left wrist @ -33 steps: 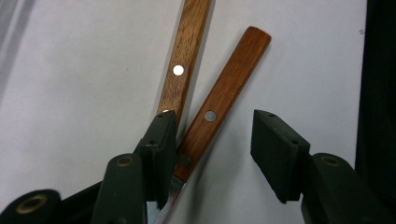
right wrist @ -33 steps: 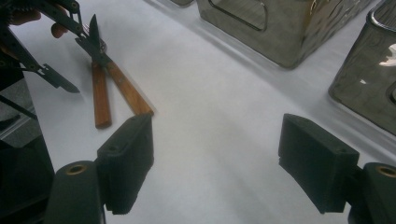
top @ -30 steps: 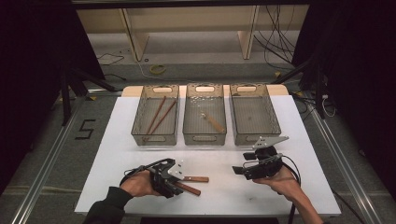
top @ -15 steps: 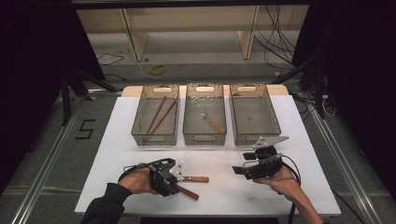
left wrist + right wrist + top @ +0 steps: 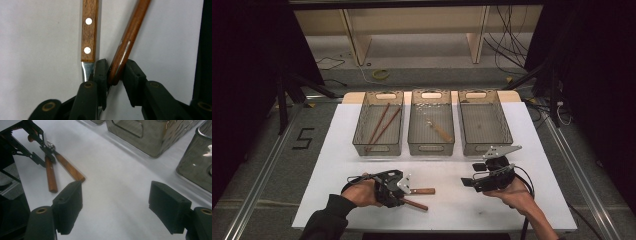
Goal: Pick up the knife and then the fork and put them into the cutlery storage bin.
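White surface with three clear bins at the back and two wooden-handled utensils near the front edge.

A white surface is seen amid dark surroundings, with three clear bins set in a row at its far side. The left claw has just been closing and is now pressed on the end of the rounded brown handle, which lies slanted on the surface between its pads. Just beside it, touching the outside of one jaw, the riveted-handle utensil is laid flat, its metal part running under the claw. The right claw is held wide apart over bare surface, nothing between its jaws, well apart from both utensils and near the right-hand bin.
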`<action>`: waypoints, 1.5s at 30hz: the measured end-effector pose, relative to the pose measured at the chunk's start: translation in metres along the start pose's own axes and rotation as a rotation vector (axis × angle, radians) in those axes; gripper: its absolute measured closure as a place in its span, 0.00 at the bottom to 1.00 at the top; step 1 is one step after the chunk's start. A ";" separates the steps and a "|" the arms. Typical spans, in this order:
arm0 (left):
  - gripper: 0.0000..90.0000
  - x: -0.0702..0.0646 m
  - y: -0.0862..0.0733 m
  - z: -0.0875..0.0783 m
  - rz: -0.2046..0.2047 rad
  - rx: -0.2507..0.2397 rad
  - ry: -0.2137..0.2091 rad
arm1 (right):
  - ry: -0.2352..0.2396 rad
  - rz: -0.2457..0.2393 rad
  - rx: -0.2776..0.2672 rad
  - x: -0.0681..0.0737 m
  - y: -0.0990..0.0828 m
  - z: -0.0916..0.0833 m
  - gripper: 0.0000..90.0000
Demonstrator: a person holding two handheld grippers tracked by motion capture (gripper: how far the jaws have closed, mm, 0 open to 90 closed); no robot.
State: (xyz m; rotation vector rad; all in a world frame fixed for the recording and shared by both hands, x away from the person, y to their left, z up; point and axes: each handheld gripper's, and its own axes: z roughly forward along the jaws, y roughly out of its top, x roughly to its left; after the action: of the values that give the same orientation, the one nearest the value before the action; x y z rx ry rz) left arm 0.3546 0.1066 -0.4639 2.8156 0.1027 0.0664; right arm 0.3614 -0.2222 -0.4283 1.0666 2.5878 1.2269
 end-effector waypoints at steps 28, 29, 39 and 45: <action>0.89 0.002 0.029 -0.022 -0.032 -0.081 0.036 | 0.039 -0.095 -0.013 0.022 0.011 -0.001 0.31; 0.89 0.001 0.032 -0.023 -0.031 -0.084 0.033 | 0.039 -0.113 -0.009 0.025 0.011 0.000 0.31; 0.89 -0.001 0.046 -0.027 -0.029 -0.118 0.005 | 0.049 -0.285 0.043 0.053 0.015 0.009 0.37; 0.89 -0.002 0.050 -0.027 -0.010 -0.119 -0.001 | 0.061 -0.355 0.079 0.064 0.017 0.018 0.42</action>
State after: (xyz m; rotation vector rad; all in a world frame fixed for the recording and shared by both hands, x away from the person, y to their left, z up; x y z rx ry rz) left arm 0.3541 0.0675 -0.4221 2.6963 0.1092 0.0666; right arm 0.3288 -0.1630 -0.4155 0.5493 2.7328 1.0936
